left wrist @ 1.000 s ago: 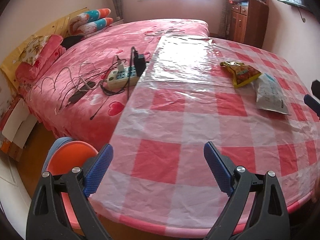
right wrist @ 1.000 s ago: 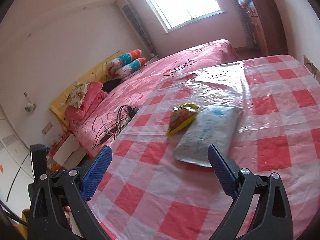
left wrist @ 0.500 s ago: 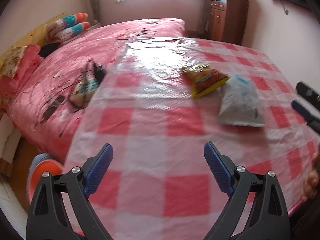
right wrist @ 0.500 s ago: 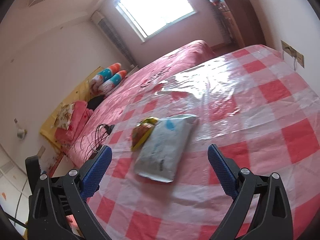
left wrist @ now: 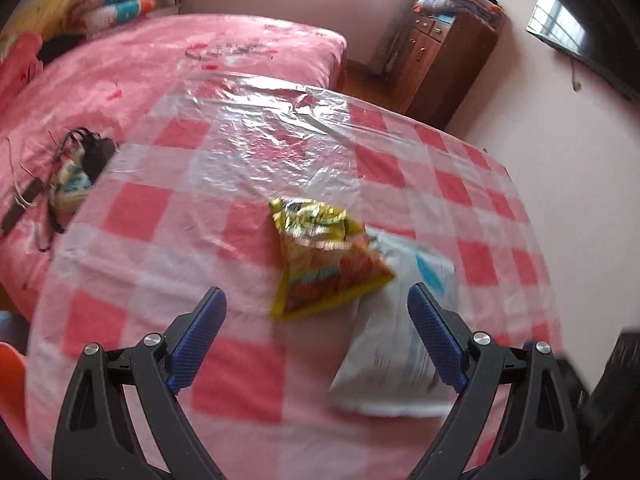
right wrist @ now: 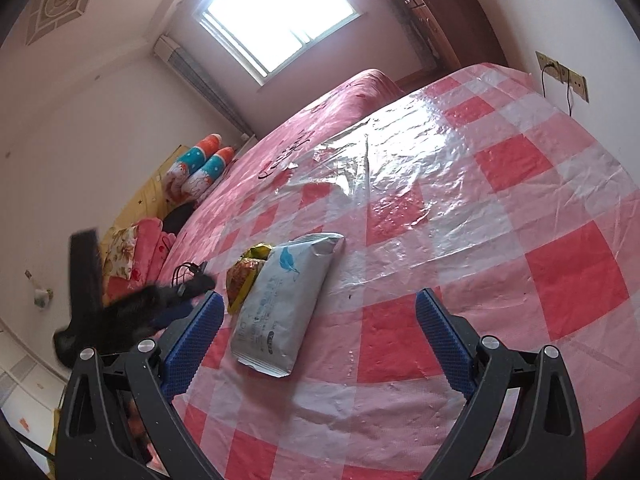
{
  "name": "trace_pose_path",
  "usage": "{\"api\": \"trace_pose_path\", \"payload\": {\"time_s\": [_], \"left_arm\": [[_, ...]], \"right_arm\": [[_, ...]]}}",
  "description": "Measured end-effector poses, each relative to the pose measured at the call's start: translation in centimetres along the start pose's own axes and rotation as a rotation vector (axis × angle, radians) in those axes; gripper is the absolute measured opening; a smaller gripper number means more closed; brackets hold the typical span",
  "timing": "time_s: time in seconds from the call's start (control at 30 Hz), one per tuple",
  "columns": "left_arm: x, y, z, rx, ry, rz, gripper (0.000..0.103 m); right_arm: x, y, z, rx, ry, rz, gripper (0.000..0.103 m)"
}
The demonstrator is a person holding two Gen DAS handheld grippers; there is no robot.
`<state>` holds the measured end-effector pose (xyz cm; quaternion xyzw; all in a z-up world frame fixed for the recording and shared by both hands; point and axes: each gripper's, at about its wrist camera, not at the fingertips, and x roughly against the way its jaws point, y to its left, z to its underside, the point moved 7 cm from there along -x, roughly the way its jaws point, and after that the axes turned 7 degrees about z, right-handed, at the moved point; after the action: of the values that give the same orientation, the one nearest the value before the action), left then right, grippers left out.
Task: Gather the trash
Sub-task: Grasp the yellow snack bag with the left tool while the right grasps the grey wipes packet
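Checked tablecloth (left wrist: 132, 216) — snack bag (left wrist: 324, 256), grey pouch (right wrist: 280, 300)

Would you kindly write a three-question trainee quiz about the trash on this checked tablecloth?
1. True or false: the left gripper holds the yellow snack bag.
2. Which lies partly on top, the yellow snack bag or the grey-white pouch?
3. The right gripper is: A) shut on the pouch, B) open, C) out of view.

Key: 1 false, both grippers are open and empty. 2 the yellow snack bag, overlapping the pouch's edge in the left wrist view. 3 B.
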<state>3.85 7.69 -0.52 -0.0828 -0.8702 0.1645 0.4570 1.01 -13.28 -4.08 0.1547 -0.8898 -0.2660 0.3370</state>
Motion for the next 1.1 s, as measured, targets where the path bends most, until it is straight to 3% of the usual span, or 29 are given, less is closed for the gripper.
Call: {"api": "trace_pose_path", "payload": {"time_s": [0.23, 0.53, 0.63, 0.73, 0.8, 1.1], "left_arm": [[-3.6, 1.2, -1.4, 0.116, 0.051, 0.027, 0.092], [-5.1, 1.4, -1.9, 0.077, 0.053, -0.028, 0.092], [-5.1, 1.2, -1.7, 0.037, 0.042, -0.055, 0.085], [-5.0, 0.6, -1.5, -0.005, 0.036, -0.061, 0.065], [-4.9, 0.3, -1.2, -0.020, 0.034, -0.063, 0.059], [-3.8, -1.7, 1.4, -0.059, 0.042, 0.000, 0.053]], "right_arm": [[-0.2, -0.2, 0.0, -0.002, 0.015, -0.027, 0.095], [-0.4, 0.0, 0.1, -0.008, 0.034, -0.055, 0.095], [-0.3, 0.0, 0.1, -0.013, 0.037, -0.061, 0.095], [-0.3, -0.1, 0.1, -0.017, 0.037, -0.062, 0.095], [-0.2, -0.2, 0.1, -0.017, 0.035, -0.059, 0.095], [-0.2, -0.5, 0.2, -0.026, 0.052, -0.059, 0.095]]}}
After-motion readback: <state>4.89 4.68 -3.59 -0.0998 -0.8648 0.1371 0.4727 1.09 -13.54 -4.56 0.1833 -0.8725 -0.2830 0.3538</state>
